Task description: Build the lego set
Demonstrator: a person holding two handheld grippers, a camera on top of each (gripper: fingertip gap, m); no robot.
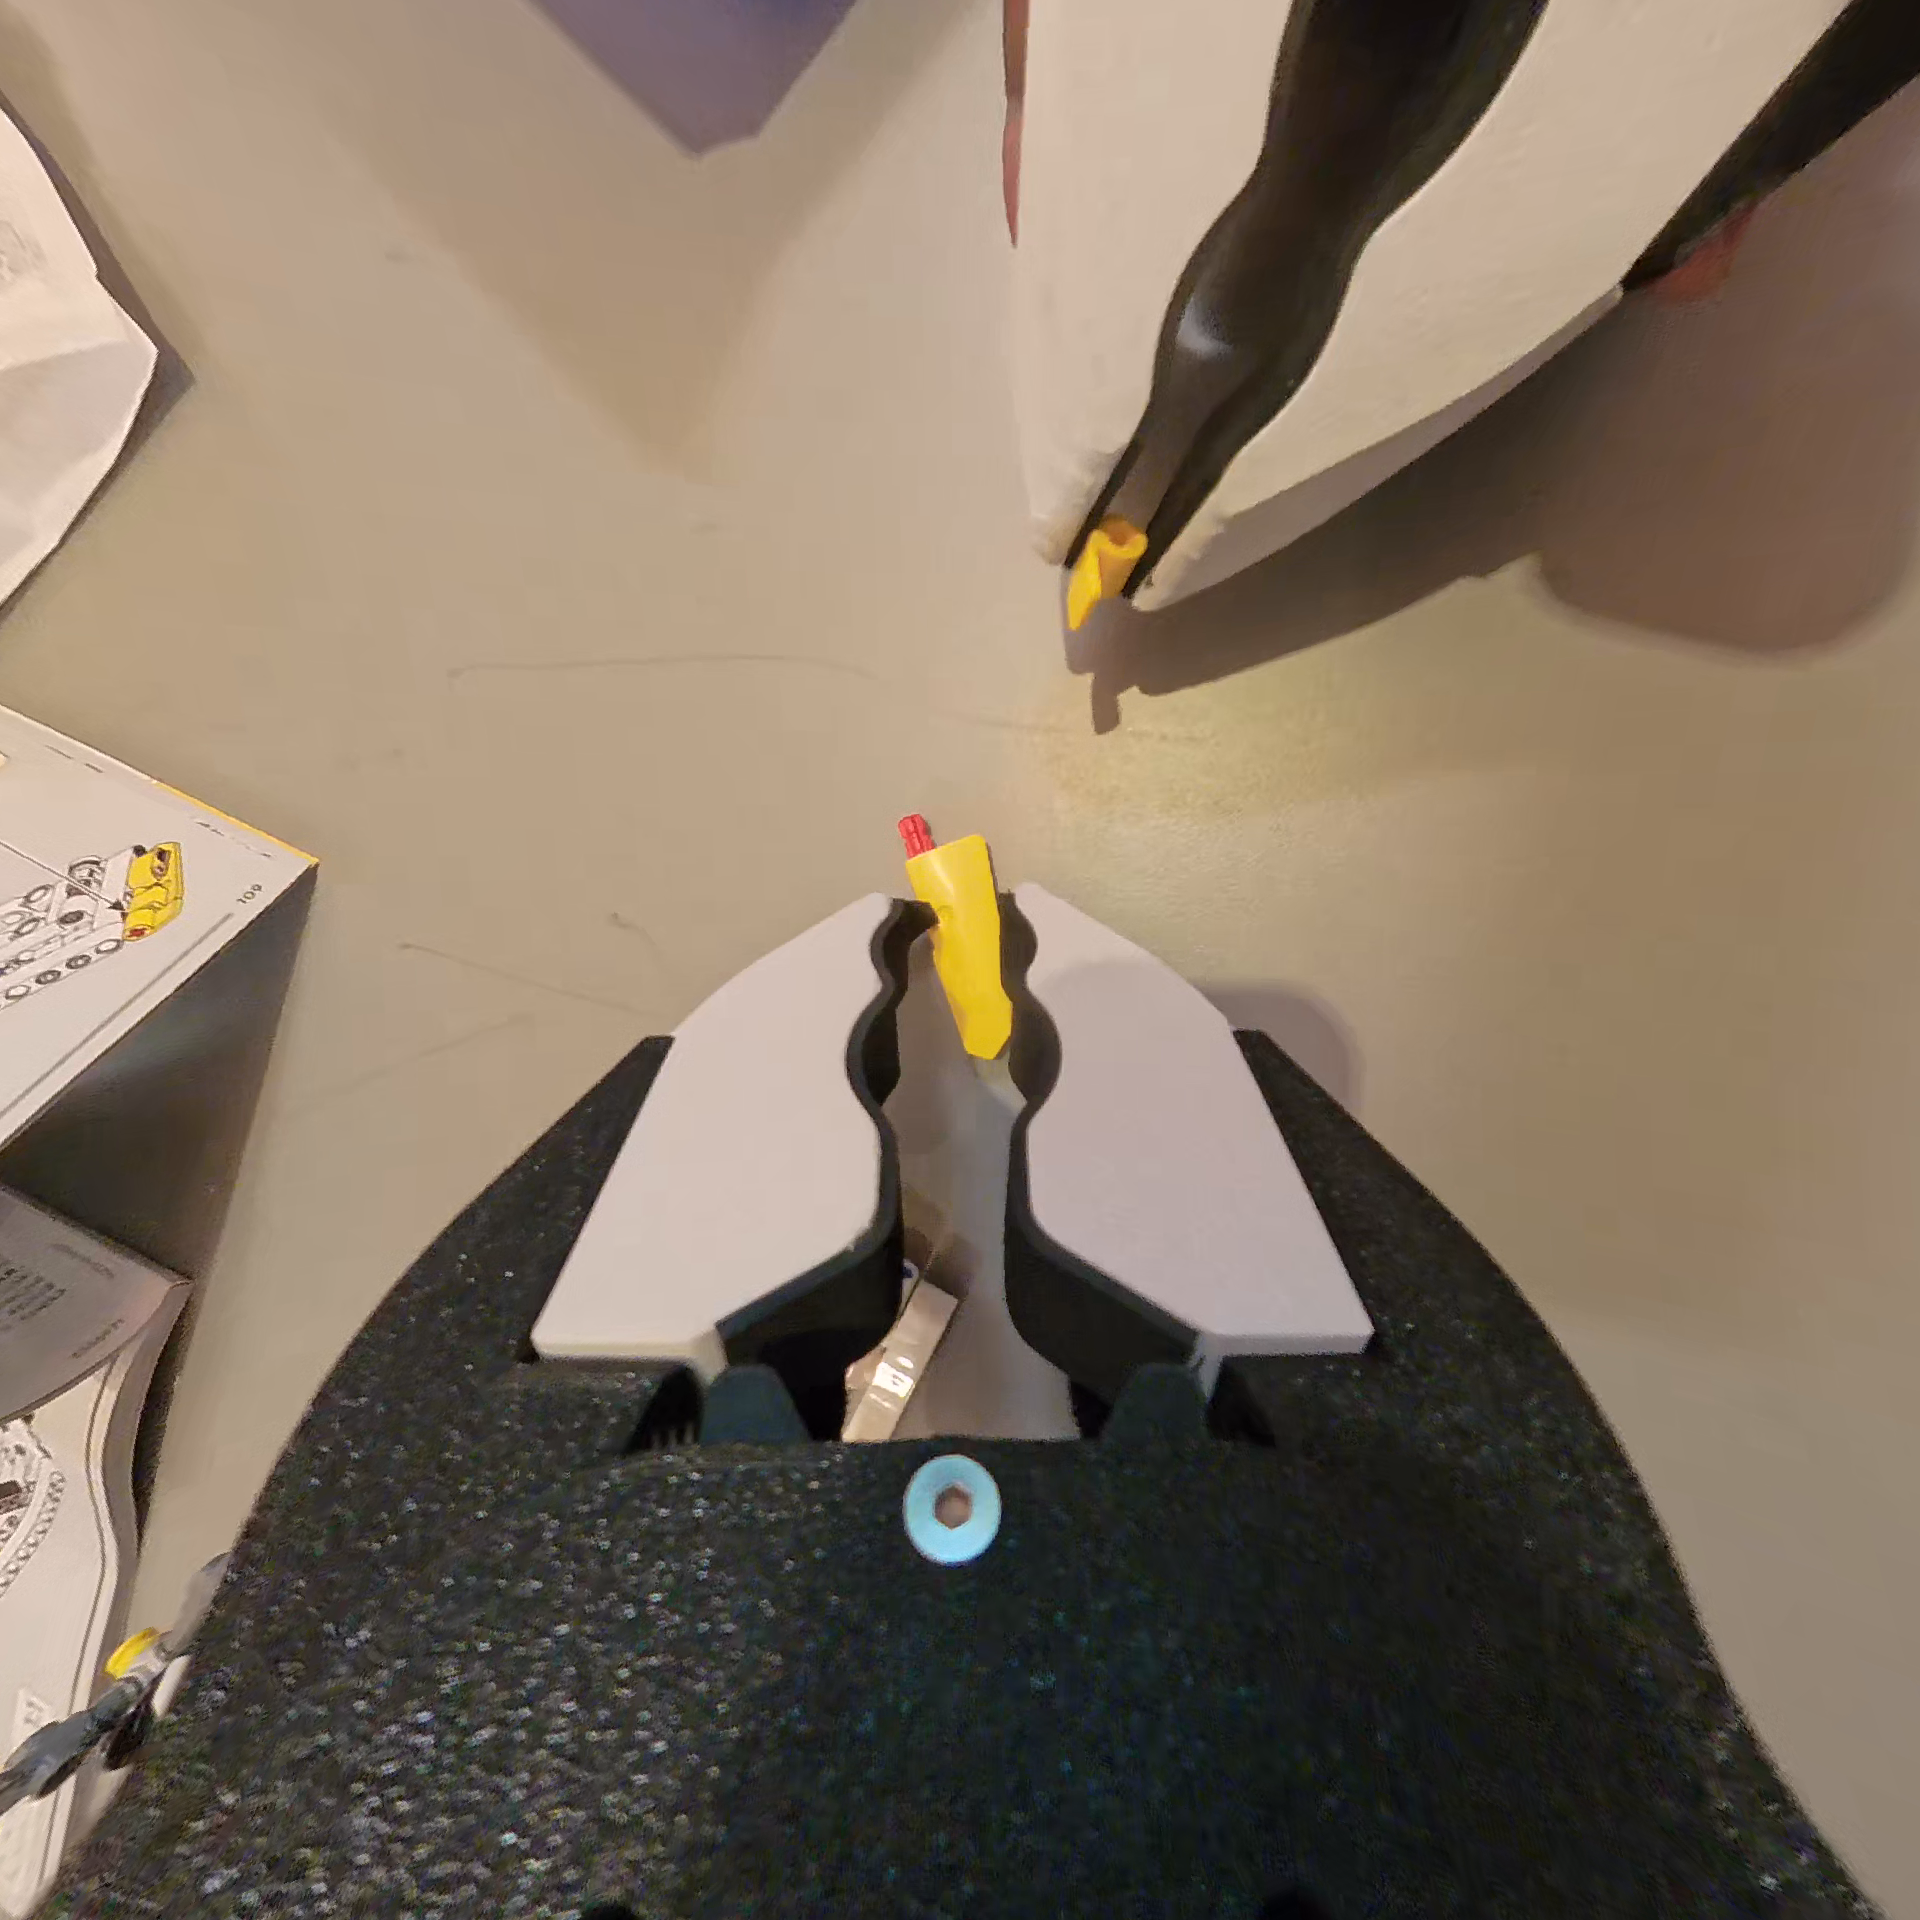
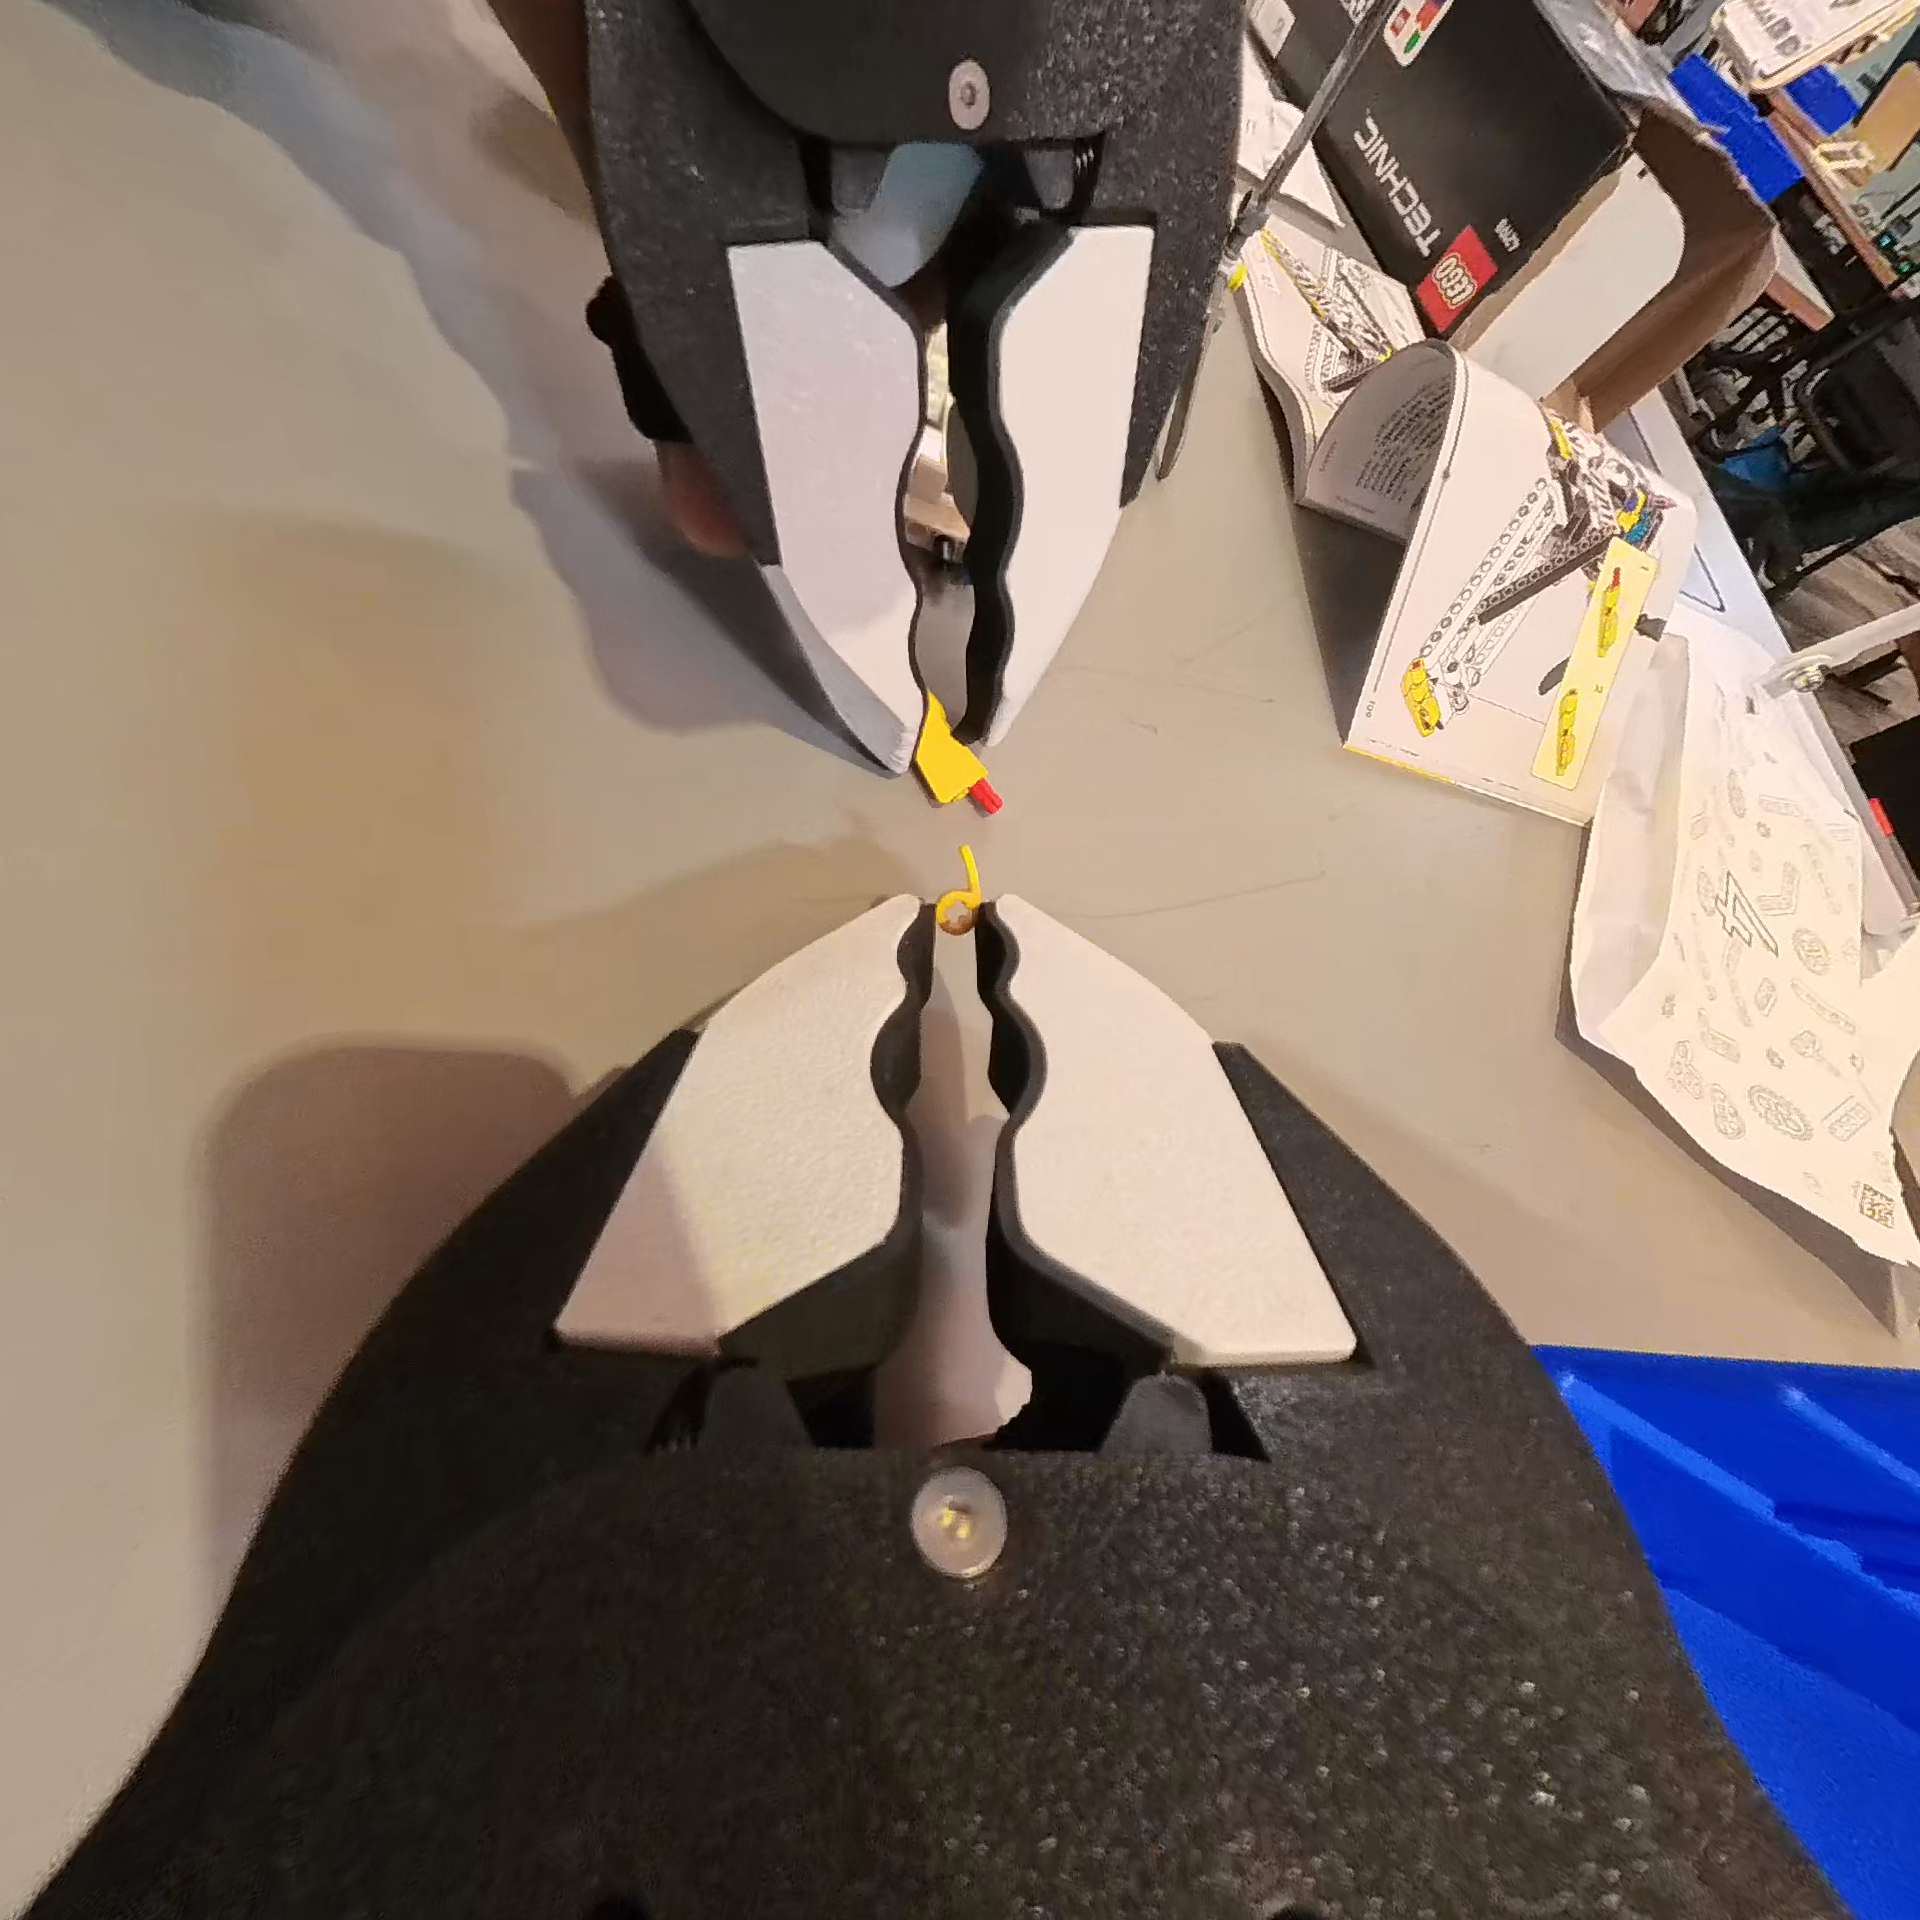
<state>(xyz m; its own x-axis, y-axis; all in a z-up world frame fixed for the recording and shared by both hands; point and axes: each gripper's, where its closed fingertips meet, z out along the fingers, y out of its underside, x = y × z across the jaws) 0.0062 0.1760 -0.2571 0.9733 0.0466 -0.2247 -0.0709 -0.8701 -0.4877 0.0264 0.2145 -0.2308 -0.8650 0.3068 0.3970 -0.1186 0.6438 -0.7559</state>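
My left gripper [image 1: 956, 904] is low over the grey table [image 1: 520, 623] with its fingers parted. A yellow wedge-shaped toy piece [image 1: 961, 945] with a red pin [image 1: 914, 834] in its far end lies tilted between the fingertips. In the right wrist view this gripper [image 2: 940, 743] faces mine, with the same piece [image 2: 948, 767] at its tips on the table. My right gripper [image 2: 956, 914] is shut on a second yellow piece [image 2: 956, 912], seen end-on as a small ring with a curved tail. The left wrist view shows it [image 1: 1103, 566] pinched at the right gripper's tips [image 1: 1117, 566], above the table.
An open instruction booklet [image 1: 135, 935] lies left of the left gripper and also shows in the right wrist view [image 2: 1507, 582]. A black box [image 2: 1455, 156] stands behind it. A printed sheet [image 2: 1766, 987] lies at the right and a blue bin [image 2: 1766, 1558] at the lower right. Some 6 centimetres of space lies between my two pairs of fingers.
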